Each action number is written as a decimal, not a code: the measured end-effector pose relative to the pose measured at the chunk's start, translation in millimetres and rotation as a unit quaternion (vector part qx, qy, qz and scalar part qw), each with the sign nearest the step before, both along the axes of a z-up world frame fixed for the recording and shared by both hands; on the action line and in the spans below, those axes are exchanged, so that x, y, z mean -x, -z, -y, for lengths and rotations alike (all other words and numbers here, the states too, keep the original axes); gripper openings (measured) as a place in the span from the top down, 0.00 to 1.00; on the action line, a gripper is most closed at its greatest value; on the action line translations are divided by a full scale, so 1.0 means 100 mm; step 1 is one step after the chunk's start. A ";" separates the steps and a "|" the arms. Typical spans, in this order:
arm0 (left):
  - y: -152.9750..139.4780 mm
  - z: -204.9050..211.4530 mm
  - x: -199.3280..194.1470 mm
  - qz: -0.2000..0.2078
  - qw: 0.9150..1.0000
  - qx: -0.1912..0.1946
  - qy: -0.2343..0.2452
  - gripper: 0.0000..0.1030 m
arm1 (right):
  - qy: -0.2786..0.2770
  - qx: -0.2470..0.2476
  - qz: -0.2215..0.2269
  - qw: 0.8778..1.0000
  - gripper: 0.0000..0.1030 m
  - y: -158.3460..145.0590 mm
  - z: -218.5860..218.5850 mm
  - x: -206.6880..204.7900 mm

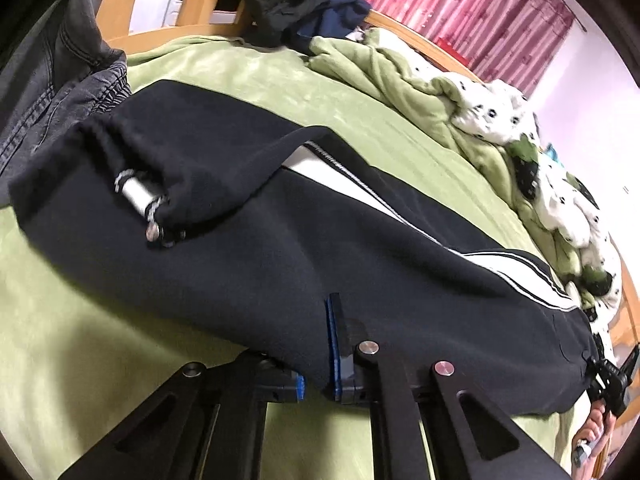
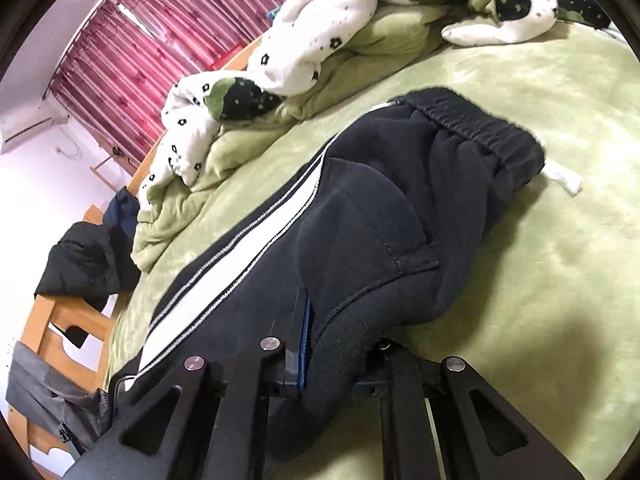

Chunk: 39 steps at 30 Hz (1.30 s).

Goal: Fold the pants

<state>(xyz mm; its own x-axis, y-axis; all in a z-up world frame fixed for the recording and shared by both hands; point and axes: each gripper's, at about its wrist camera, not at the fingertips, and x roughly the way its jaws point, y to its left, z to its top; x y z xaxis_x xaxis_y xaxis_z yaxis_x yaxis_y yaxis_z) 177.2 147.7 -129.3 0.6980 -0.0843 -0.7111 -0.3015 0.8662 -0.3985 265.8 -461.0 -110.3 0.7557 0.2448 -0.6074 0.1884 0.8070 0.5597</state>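
Left gripper fingers pinch pants edge; right gripper pinches seat edge. Risk: thick fleece slips out, fold skews across green blanket.

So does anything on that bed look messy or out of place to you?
Mostly the heaped bedding: the spotted white-and-green quilt is bunched at the far side of the green sheet. The black pants lie lengthwise, a white drawstring poking out beside the waistband.
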 end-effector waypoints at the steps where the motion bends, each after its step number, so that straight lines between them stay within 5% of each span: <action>1: -0.01 0.04 0.06 -0.001 1.000 0.002 0.005 0.91 | 0.001 0.003 0.001 1.000 0.88 -0.03 0.04 0.06; 12: -0.08 0.64 1.07 -0.009 0.996 0.005 0.087 0.91 | 0.020 0.047 -0.014 0.999 0.89 -0.28 0.73 1.17; 18: -0.01 0.85 1.34 -0.012 0.993 -0.030 0.110 0.90 | 0.031 0.050 -0.047 0.997 0.87 -0.06 0.98 1.55; 22: 0.06 0.74 1.36 -0.033 0.993 0.009 0.117 0.86 | 0.040 0.091 -0.090 0.991 0.75 0.04 0.91 1.63; 24: 0.05 0.65 1.47 -0.035 0.992 0.023 0.118 0.74 | 0.044 0.120 -0.093 0.987 0.75 -0.03 0.86 1.77; 26: 0.02 0.58 1.61 -0.024 0.992 0.015 0.121 0.64 | 0.049 0.146 -0.093 0.984 0.71 -0.13 0.83 1.92; 30: -0.12 0.51 1.82 0.001 0.991 -0.009 0.136 0.63 | 0.069 0.185 -0.088 0.976 0.68 -0.44 0.75 2.19; 32: -0.24 0.52 1.89 0.021 0.989 -0.042 0.137 0.63 | 0.079 0.187 -0.080 0.976 0.57 -0.59 0.69 2.25; 35: -0.38 0.53 1.87 0.039 0.987 -0.067 0.143 0.47 | 0.083 0.188 -0.067 0.976 0.51 -0.80 0.50 2.28; 39: -0.50 0.49 1.74 0.050 0.985 -0.106 0.128 0.46 | 0.061 0.201 -0.058 0.976 0.49 -0.99 0.11 2.18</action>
